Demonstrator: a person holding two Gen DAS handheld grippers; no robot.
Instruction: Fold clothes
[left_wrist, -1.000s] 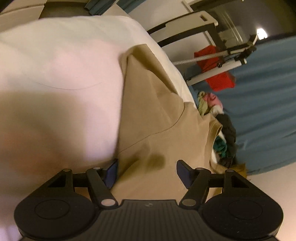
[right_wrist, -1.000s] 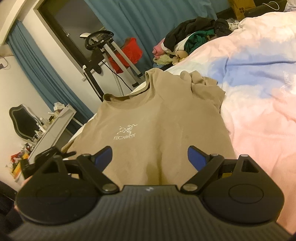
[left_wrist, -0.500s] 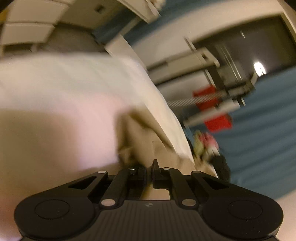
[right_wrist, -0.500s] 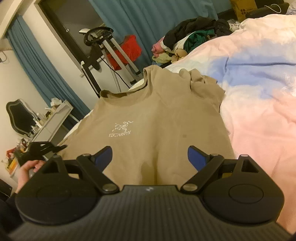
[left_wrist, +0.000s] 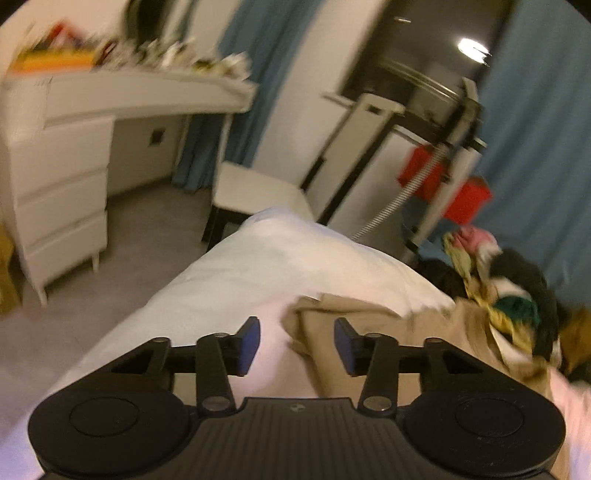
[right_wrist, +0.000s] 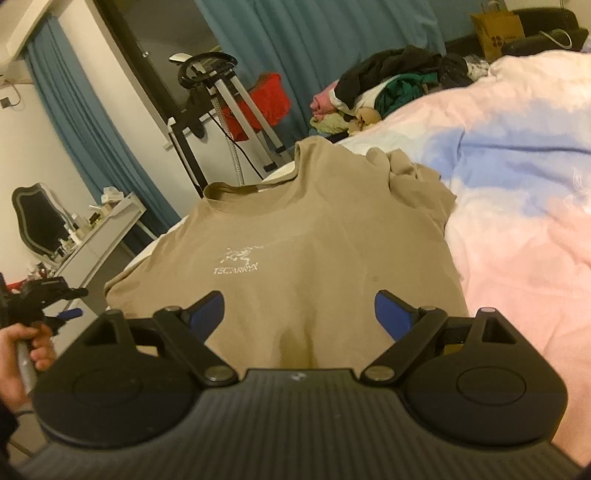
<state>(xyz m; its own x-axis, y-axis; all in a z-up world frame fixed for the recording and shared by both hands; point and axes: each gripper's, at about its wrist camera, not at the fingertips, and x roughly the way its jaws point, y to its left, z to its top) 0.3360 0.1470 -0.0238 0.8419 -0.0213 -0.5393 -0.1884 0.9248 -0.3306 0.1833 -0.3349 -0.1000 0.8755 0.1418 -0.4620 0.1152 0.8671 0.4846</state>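
A: How far along is the folding?

B: Barely begun, I'd judge. The shirt (right_wrist: 314, 258) lies spread face up on the bed (right_wrist: 517, 229), logo showing, collar at the far end. The body shows no fold. The far right sleeve (right_wrist: 410, 173) is bunched up rather than laid flat.

A: And the tools?

B: The right gripper (right_wrist: 299, 310) hovers over the near hem with its jaws spread wide, holding nothing. The left gripper (left_wrist: 297, 341) is also released, jaws apart, with the left sleeve's edge (left_wrist: 332, 317) lying just beyond them on the bed. From the right view, the left gripper sits off the left side of the bed in the person's hand (right_wrist: 26, 354).

A: What remains?

B: Everything: sleeves in, sides over, then the body folded up.

A: Anything you can't make out?

B: The left view is smeared with motion, so I can't say for sure whether that left sleeve is tucked under or merely rumpled. The near hem is hidden behind the right gripper. The pile of clothes (right_wrist: 388, 85) at the far end probably waits its turn.
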